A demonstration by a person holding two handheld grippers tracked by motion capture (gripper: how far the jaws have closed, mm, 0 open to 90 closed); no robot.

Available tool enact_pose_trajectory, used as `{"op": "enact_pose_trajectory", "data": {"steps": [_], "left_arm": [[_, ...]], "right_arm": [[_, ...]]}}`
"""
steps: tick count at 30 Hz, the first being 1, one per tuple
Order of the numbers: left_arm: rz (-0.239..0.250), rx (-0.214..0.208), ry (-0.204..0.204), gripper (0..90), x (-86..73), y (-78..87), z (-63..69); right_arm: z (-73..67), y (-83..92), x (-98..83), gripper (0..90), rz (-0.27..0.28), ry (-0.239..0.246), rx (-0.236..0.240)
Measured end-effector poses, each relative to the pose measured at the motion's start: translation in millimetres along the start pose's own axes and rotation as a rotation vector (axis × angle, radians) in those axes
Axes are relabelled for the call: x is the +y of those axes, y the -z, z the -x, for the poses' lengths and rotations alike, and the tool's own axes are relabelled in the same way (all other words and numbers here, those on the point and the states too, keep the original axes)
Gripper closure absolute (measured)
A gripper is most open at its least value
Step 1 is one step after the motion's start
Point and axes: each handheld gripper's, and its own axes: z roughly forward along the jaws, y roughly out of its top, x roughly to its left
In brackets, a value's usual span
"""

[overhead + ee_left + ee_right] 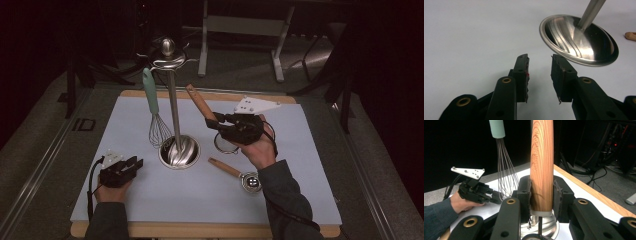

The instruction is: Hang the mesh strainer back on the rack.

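One job is done: the green-handled whisk (153,110) already hangs from the utensil stand (172,100). Your right claw (214,123) is clamped on the wooden-handled strainer (202,107), lifted off the desk (300,150) just right of the stand, its light-grained handle tilted up and wire ring hanging below. Hanging it remains, then the wooden-handled scoop (240,175) near your right wrist. Your left claw (131,165) rests part-open, empty.

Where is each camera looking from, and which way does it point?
High view: above the table, looking forward and down; forearms, both hands.
Left gripper view: on the left gripper, facing the stand; open jaws.
Right gripper view: on the right gripper, clamping the wooden handle; other hand beyond.
Shared: stand, whisk.
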Motion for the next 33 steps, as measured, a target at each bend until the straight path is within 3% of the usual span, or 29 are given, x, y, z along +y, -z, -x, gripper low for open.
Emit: {"op": "enact_pose_trajectory", "data": {"steps": [12, 33], "left_arm": [[0.0, 0.001, -0.001, 67.1, 0.0, 0.1, 0.1], [0.001, 0.001, -0.001, 67.2, 0.0, 0.1, 0.2]], "right_arm": [[-0.6, 7.2, 10.5, 70.5, 0.044, -0.001, 0.043], [-7.2, 16.0, 32.6, 70.6, 0.106, 0.039, 0.053]]}}
